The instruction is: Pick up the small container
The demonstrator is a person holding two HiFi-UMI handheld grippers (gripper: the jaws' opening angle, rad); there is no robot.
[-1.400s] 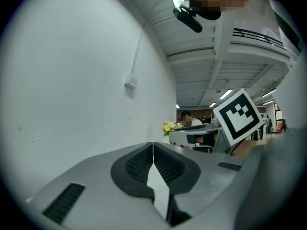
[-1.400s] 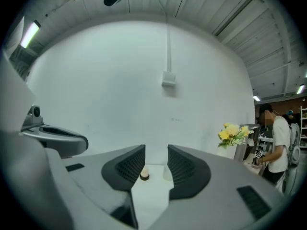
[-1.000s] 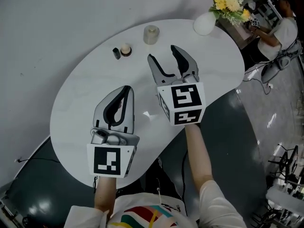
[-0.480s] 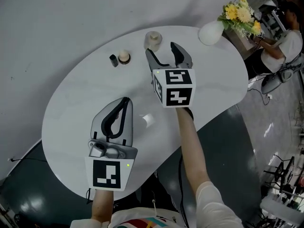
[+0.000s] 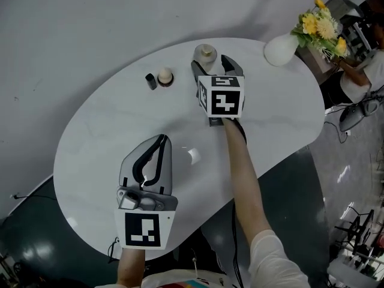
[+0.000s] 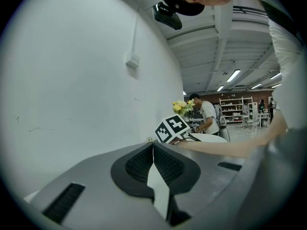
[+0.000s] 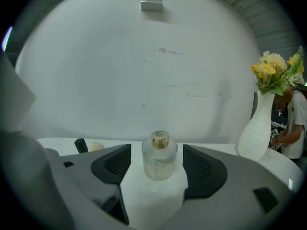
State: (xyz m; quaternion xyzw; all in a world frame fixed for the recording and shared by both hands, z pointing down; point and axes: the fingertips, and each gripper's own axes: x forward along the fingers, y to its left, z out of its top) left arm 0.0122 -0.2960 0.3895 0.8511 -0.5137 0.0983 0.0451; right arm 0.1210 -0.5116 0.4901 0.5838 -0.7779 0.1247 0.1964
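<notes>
Nearest, the left claw (image 5: 161, 138) is over the near part of the bench (image 5: 96, 137), jaws closed together on nothing; it has no part in the pick.

Farther out, the right claw (image 5: 210, 63) has just been opening its jaws and now holds them spread wide. The small container (image 7: 159, 157), a clear bottle with a gold cap, stands upright between their tips near the bench's far edge, with a gap showing on each side.

So the approach looks nearly done. Closing on the bottle and lifting it remain; it has not been gripped or raised.
</notes>
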